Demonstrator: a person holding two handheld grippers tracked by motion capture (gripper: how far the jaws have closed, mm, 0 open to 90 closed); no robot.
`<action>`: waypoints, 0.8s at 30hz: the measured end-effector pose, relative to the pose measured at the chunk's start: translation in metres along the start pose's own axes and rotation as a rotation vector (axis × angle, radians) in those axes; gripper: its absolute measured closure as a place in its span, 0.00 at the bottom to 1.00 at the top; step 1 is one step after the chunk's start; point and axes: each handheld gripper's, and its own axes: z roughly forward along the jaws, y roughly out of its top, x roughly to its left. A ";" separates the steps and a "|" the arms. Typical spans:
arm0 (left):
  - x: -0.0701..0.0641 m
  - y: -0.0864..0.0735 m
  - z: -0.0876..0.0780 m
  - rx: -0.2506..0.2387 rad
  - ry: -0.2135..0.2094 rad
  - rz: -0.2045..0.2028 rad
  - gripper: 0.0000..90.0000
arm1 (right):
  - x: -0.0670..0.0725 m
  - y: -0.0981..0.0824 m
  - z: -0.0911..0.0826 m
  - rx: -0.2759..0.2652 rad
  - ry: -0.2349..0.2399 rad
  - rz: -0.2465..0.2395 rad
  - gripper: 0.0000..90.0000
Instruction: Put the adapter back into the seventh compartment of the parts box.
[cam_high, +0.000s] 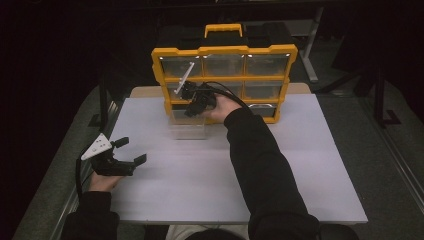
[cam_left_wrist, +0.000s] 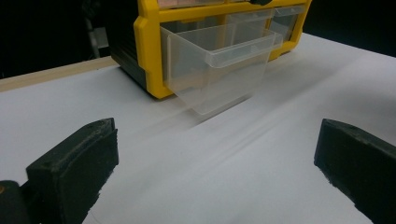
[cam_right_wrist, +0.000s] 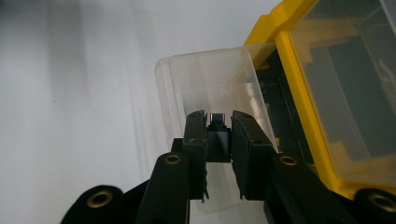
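High view: right gripper hangs over the pulled-out clear drawer at the bottom-left of the yellow organizer, while the left gripper rests on the white table, jaws wide, well apart from it. Left gripper view: jaws wide with nothing between, drawer sticking out of the organizer ahead. Right gripper view: jaws clamped on a small dark part right above the open drawer.
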 end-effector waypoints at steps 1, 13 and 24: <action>0.000 0.000 0.000 0.000 0.000 0.000 0.00 | 0.000 0.000 0.002 0.000 0.001 0.000 0.83; 0.000 -0.001 -0.001 0.000 0.003 -0.002 0.00 | -0.003 0.001 0.024 0.002 0.020 0.001 0.84; 0.000 -0.001 -0.001 0.002 0.003 0.001 0.00 | -0.001 0.002 0.042 0.020 0.032 -0.002 0.84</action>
